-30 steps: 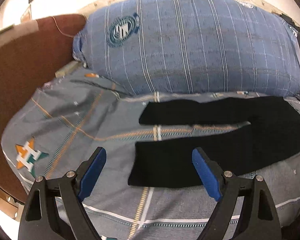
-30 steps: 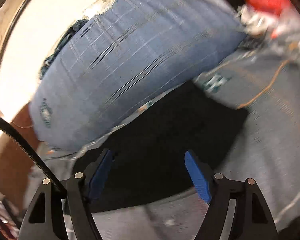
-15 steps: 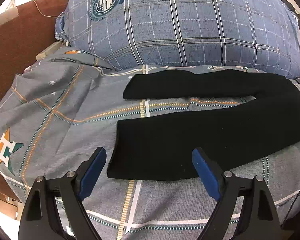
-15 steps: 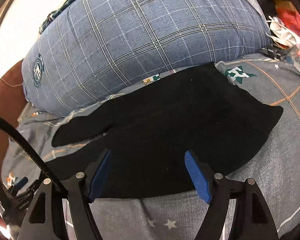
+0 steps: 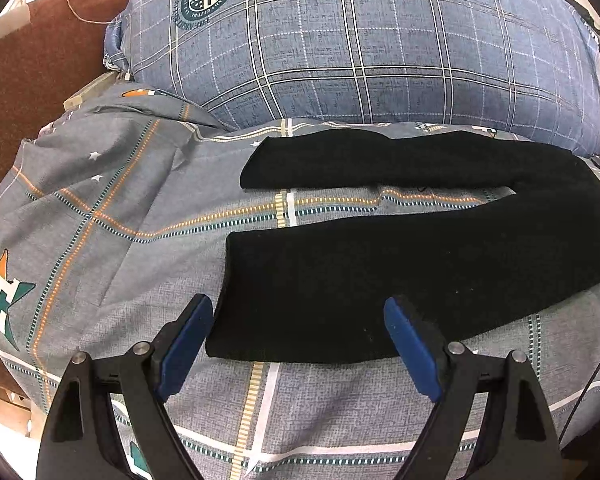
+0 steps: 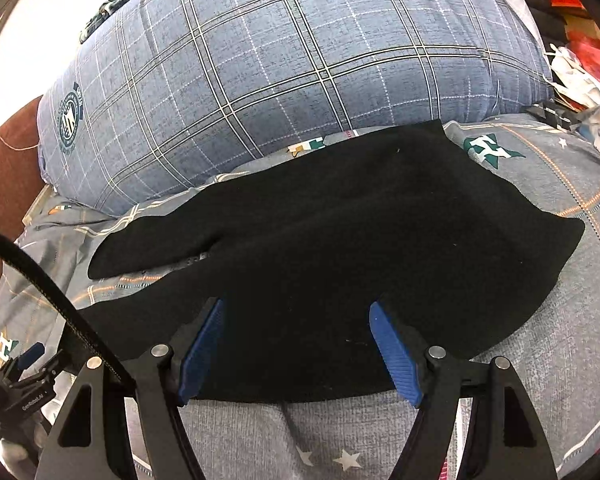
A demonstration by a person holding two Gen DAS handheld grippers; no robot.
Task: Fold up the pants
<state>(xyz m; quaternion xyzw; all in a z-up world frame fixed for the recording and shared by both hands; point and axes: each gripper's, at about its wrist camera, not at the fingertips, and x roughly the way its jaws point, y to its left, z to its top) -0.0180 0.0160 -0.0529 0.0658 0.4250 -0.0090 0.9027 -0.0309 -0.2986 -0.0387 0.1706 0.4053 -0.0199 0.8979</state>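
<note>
Black pants (image 5: 400,264) lie flat on a grey patterned bedsheet (image 5: 112,240), legs spread apart and pointing left. My left gripper (image 5: 300,320) hovers open just above the cuff end of the near leg, with its blue pads on either side of the cuff and nothing gripped. In the right wrist view the pants (image 6: 360,232) show their wide waist part. My right gripper (image 6: 296,332) stands open over the near edge of that waist part, holding nothing. The left gripper's tool (image 6: 28,364) shows at the far left of that view.
A big blue plaid pillow (image 5: 360,44) lies right behind the pants. A brown headboard (image 5: 28,80) stands at the left. Red and white clutter (image 6: 580,60) sits beyond the bed at the right. A black cable (image 6: 40,276) crosses the right wrist view.
Both grippers have come down and closer to the pants. The left one now frames the near leg's cuff; the right view has rolled level and sharpened. Both stay open.
</note>
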